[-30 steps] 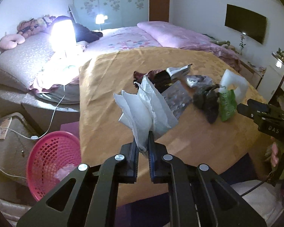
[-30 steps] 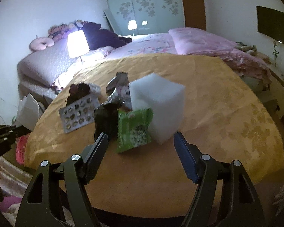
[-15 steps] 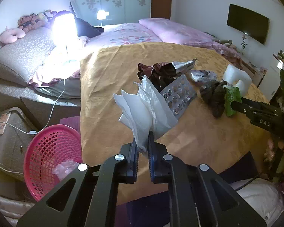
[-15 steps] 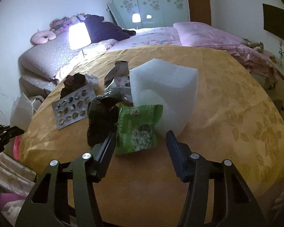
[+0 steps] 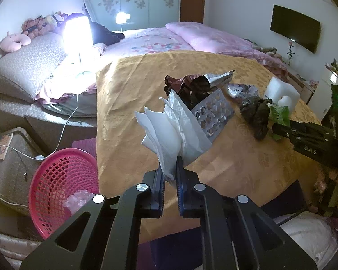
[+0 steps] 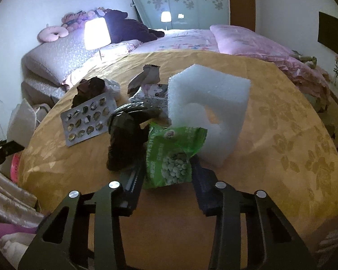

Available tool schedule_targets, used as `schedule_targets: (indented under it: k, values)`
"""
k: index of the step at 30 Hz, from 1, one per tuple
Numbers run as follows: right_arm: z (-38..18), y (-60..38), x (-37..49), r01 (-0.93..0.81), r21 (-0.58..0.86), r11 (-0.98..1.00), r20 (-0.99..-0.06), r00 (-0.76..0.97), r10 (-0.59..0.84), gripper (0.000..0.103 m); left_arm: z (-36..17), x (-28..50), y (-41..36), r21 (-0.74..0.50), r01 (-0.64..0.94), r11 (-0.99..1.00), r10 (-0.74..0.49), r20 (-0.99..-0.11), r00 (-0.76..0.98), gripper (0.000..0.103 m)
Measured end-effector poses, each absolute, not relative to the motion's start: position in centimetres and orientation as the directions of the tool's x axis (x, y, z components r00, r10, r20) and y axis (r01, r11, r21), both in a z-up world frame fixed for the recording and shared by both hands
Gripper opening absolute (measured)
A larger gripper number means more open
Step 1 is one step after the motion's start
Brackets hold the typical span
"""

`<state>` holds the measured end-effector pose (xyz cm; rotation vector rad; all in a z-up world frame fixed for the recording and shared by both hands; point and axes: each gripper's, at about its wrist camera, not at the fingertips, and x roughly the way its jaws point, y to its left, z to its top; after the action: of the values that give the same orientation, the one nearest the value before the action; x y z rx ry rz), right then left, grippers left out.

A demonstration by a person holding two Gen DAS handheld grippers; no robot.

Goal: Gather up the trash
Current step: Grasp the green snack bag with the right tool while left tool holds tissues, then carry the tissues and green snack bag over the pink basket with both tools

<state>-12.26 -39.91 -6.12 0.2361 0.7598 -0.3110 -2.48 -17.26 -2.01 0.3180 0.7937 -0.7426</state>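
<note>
While the left gripper [image 5: 170, 175] holds a white tissue [image 5: 171, 132] pinched tight between its closed jaws, above the near edge of the tabletop [image 5: 128, 103], the right gripper [image 6: 167, 168] has just been closing its jaws on a green packet [image 6: 171, 155], whose sides both fingers now touch. The packet lies on the yellow cloth among the other trash: a black bag [image 6: 126, 139] touches its left side and stands just beside the left finger, and a white foam block [image 6: 207, 110] rises right behind it. Farther left lies an emptied blister sheet [image 6: 87, 119], with a dark red wrapper [image 6: 90, 87] behind it, and a silver wrapper [image 6: 146, 76] and a printed pouch [image 6: 151, 92] lie towards the bed [image 6: 180, 38].

Down on the floor left of the tabletop stands a pink basket [image 5: 63, 180] with a crumpled clear scrap inside. A lit lamp [image 5: 76, 36] glares beside the bed, and a cable [image 5: 63, 130] trails from it.

Writing on the packet is too small to read; the right gripper's side, seen from the left wrist, bears the letters "DAS".
</note>
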Motion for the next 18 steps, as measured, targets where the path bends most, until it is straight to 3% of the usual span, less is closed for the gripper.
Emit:
schedule_targets:
  k: [18]
  values:
    - [-3.3,-36.4,-13.5,0.286,0.153,0.946,-0.667,0.737,-0.114,0.035,-1.0,-2.3,-16.1,-0.012,0.687,0.726,-0.480,-0.724,0.495,0.008]
